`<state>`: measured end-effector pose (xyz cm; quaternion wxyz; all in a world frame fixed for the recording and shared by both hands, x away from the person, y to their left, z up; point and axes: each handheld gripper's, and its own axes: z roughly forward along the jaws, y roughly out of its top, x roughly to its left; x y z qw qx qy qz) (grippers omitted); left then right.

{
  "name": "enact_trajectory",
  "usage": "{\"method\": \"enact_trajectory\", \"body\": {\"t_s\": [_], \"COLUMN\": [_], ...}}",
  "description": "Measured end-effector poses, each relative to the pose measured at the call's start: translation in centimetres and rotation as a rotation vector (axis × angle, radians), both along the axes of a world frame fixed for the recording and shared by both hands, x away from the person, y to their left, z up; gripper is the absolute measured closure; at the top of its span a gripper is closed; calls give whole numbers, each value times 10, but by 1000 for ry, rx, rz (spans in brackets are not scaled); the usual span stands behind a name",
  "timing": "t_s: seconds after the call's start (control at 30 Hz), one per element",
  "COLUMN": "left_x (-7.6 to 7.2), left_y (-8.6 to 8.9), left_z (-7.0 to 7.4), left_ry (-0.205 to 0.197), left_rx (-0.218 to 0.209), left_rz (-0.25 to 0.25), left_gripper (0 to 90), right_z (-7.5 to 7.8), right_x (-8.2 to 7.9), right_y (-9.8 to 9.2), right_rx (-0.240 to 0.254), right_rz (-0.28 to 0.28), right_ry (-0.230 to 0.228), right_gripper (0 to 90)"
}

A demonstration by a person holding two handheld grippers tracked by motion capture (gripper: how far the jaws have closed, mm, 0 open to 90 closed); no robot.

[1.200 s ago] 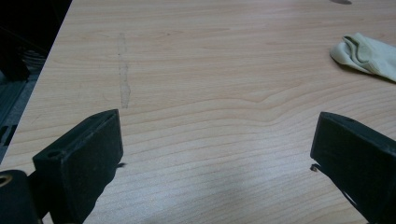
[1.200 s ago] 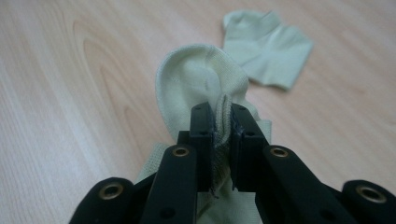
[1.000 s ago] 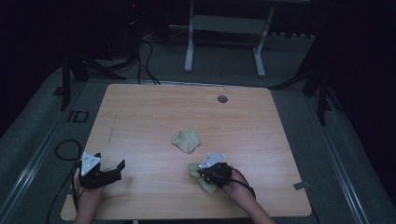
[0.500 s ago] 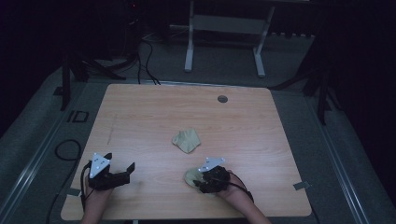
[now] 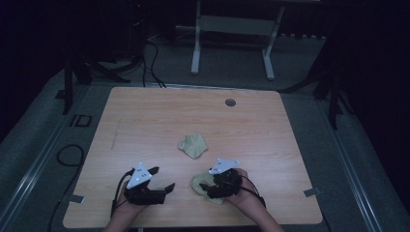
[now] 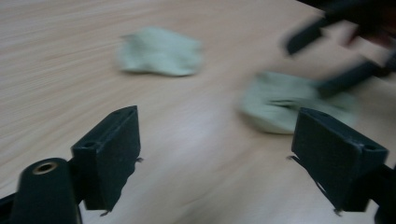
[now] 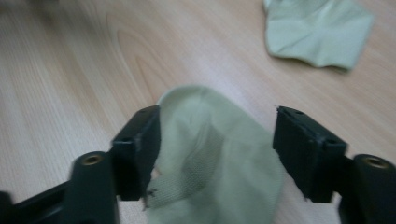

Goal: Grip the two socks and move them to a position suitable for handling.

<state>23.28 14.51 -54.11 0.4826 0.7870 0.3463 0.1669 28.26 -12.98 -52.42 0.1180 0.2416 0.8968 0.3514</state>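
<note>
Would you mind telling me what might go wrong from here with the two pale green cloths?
The right gripper has just been opening, its fingers straddling the near pale green crumpled cloth without pinching it; closing now may catch only a loose fold. The left gripper is heading toward that cloth, so the grippers could collide. The far cloth lies untouched.

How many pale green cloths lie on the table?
2. One cloth lies near the table's middle; the other cloth lies at the near edge, under the right gripper. None seems hidden.
</note>
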Motion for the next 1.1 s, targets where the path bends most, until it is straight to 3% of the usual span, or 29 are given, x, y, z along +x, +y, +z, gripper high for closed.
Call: {"method": "enact_trajectory", "body": {"t_s": [0.03,0.17,0.3,0.37,0.4,0.53,0.67,0.7,0.8,1.1], "left_x": [0,8,20,28,30,38,39,39,40,39], "left_y": [-8,-31,-45,-51,-55,-68,-73,-73,-73,-72], "left_z": [1,4,3,-3,-6,-17,-25,-27,-28,-30], "left_ry": [-10,-11,1,42,54,111,139,154,147,100], "left_rx": [9,-23,-10,-4,20,114,199,209,214,230], "left_rz": [-30,-93,-129,-141,-145,-186,-200,-198,-196,-212], "left_gripper": [293,554,777,861,889,892,892,892,893,894], "right_z": [2,5,-2,-7,-10,-18,-23,-24,-23,2], "right_x": [1,1,-2,-4,-5,-5,-6,-6,-6,-7], "right_y": [-1,-2,1,4,5,8,8,7,5,-12], "right_rx": [7,24,-7,-21,-32,-57,-85,-89,-90,-29], "right_rz": [-9,-27,-15,-2,5,14,19,23,18,-19], "right_ry": [21,21,37,47,47,59,72,79,82,51], "right_gripper": [347,382,440,495,500,555,692,725,831,841]}}
